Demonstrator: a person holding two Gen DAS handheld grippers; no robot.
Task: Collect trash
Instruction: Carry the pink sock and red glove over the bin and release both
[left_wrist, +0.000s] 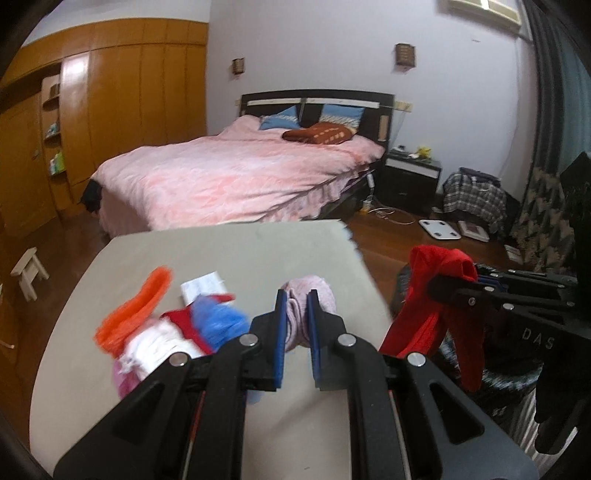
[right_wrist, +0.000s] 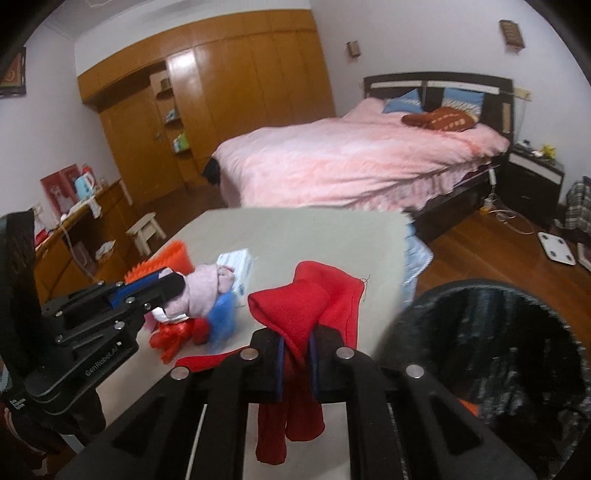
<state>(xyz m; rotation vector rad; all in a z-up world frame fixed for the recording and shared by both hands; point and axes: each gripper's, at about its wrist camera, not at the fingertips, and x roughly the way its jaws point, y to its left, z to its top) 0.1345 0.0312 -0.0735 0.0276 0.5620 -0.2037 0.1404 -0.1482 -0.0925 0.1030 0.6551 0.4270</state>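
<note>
My left gripper (left_wrist: 297, 314) is shut on a pale pink cloth (left_wrist: 306, 295), held a little above the grey table (left_wrist: 229, 251). The same gripper (right_wrist: 173, 286) shows from the side in the right wrist view, the pink cloth (right_wrist: 205, 291) bulging past its tips. My right gripper (right_wrist: 295, 354) is shut on a red cloth (right_wrist: 306, 302) that drapes over and under its fingers; in the left wrist view that red cloth (left_wrist: 432, 306) hangs at the right. A heap stays on the table: an orange piece (left_wrist: 136, 310), a blue piece (left_wrist: 218, 321), red and white pieces, a small white box (left_wrist: 203, 288).
A dark bin (right_wrist: 491, 350) with a black liner gapes open at the table's right edge, below the right gripper. Behind stand a bed with a pink cover (left_wrist: 236, 177), a wooden wardrobe (left_wrist: 110, 96), a nightstand (left_wrist: 410, 181) and a small stool (left_wrist: 27, 271).
</note>
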